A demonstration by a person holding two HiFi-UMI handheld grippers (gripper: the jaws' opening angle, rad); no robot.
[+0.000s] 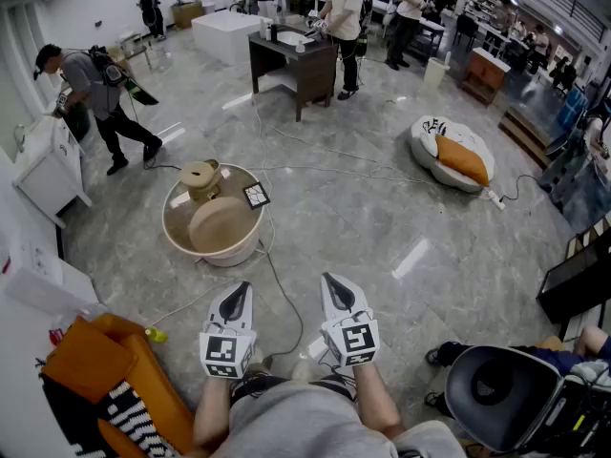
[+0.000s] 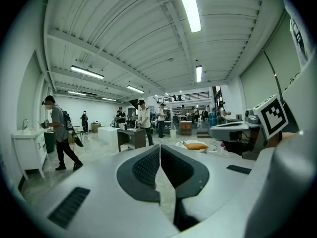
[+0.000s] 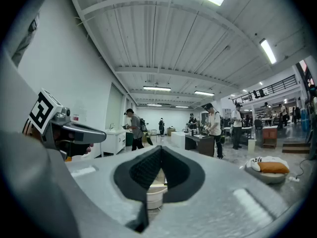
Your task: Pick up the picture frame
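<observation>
Floor (image 1: pixel 382 208), picture frame (image 1: pixel 256 196) at tub (image 1: pixel 170 229), beyond left tongs (image 1: pixel 239 290), right tongs (image 1: pixel 330 281)

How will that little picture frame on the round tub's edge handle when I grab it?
The picture frame looks small, flat and dark-bordered, so it is probably stiff and light. It looks tilted at the rim of the round tub, so a nudge might tip it. Any glass front can't be made out.

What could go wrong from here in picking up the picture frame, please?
1. A cable crosses the floor between the person and the round tub; a foot could catch it.
2. The picture frame sits at the tub's rim beside a beige pot; a nudge might knock it off.
3. Both the left gripper and right gripper are shut and must open first.
</observation>
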